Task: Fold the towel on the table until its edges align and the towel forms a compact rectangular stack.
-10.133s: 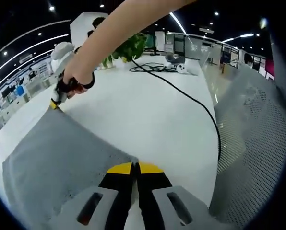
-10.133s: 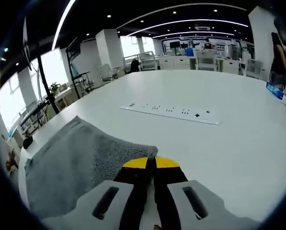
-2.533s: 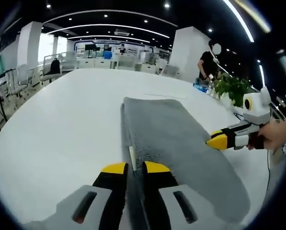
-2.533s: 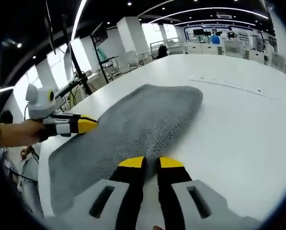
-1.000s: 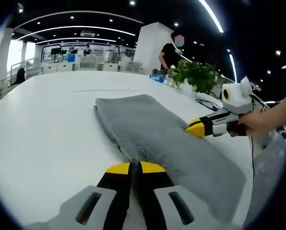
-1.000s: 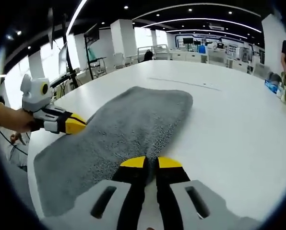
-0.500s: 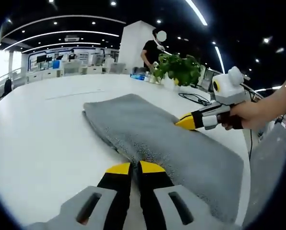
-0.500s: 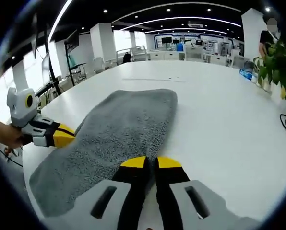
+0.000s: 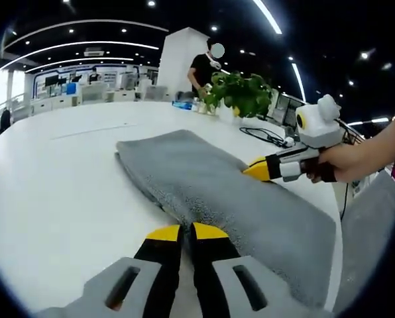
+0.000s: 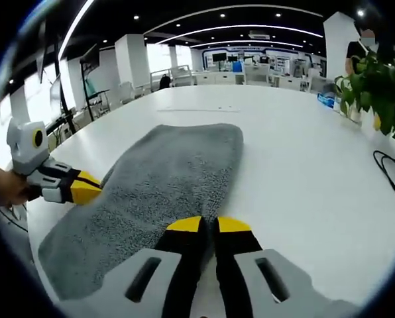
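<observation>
A grey towel [image 9: 217, 192] lies on the white table [image 9: 52, 192] as one long folded strip. My left gripper [image 9: 181, 231] is shut on the middle of the strip's near long edge. Across the strip, my right gripper [image 9: 252, 171] meets the opposite long edge, held by a hand. In the right gripper view the towel [image 10: 164, 179] runs away from me. My right gripper [image 10: 208, 224] is shut on its edge at the bottom. My left gripper [image 10: 91, 187] pinches the other long edge at the left.
A potted plant [image 9: 240, 93] and a black cable [image 9: 267, 136] sit on the table beyond the towel; the right gripper view has them as plant [image 10: 376, 79] and cable [image 10: 393, 175]. A person [image 9: 204, 66] stands at the back. A grey perforated panel [image 9: 370, 232] borders the table edge.
Both jaws, slightly apart 2.5 s ago, closed on the towel's long edges by 1.0 s ago. Since then both views have swung round a little; the towel lies as before.
</observation>
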